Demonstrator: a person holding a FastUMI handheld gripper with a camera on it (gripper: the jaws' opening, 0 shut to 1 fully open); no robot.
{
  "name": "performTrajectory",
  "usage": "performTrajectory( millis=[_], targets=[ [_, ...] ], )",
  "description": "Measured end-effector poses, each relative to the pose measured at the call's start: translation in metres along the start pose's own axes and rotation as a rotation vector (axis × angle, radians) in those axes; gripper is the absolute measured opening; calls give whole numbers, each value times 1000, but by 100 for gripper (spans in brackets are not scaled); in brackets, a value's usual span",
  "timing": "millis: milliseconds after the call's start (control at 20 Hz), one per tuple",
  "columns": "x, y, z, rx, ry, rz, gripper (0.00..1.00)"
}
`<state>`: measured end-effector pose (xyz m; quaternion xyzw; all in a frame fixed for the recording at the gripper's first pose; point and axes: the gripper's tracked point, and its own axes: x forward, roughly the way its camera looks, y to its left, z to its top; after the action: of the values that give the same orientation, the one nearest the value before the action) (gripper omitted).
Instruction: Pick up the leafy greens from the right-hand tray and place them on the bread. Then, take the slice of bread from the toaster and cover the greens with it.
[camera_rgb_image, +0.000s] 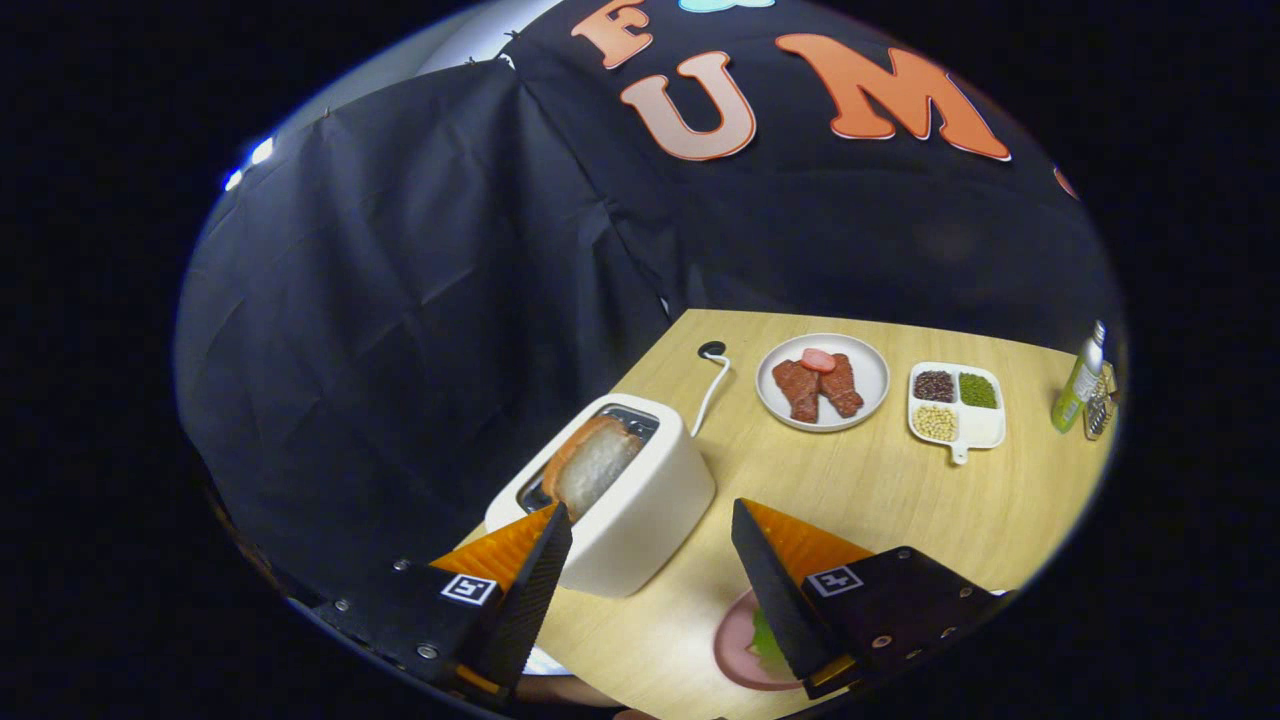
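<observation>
The wooden surface (880, 500) stretches ahead and to the right, backed by black cloth. The gripper (650, 530) hovers above its near part, tilted, looking down and forward; its jaws stand wide apart and hold nothing.

The toaster (640, 510), white and rounded, sits just ahead of the jaws at about 11 o'clock, its near corner between the two tips. Its long axis runs from near right to far left. The bread (592, 465) stands upright in the slot, edge up, lying along that same axis, and it leans slightly left. A white cord (712, 390) runs from behind the toaster toward a hole at 12 o'clock.

Under the right finger, at about 5 o'clock, lies a pink plate (735, 650) with a bit of greens (764, 635) showing, mostly hidden.

Farther out, at 1 o'clock, a round plate (870, 365) carries meat (818, 388). At 2 o'clock is a divided tray (985, 428) of beans, and beyond it a bottle (1080, 385).
</observation>
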<state>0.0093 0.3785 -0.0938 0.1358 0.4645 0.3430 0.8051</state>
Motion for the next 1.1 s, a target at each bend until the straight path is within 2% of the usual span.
performTrajectory(
  millis=[150, 400, 600, 850, 1000, 1100],
  targets=[
    [20, 20, 6, 49, 57, 39, 97],
    [51, 37, 15, 14, 115, 6, 97],
    [80, 33, 12, -40, 170, -61, 95],
    [101, 25, -6, -45, 250, -99, 71],
    [102, 21, -9, -56, 261, -121, 63],
    [99, 21, -11, -50, 269, -105, 50]
  ],
)
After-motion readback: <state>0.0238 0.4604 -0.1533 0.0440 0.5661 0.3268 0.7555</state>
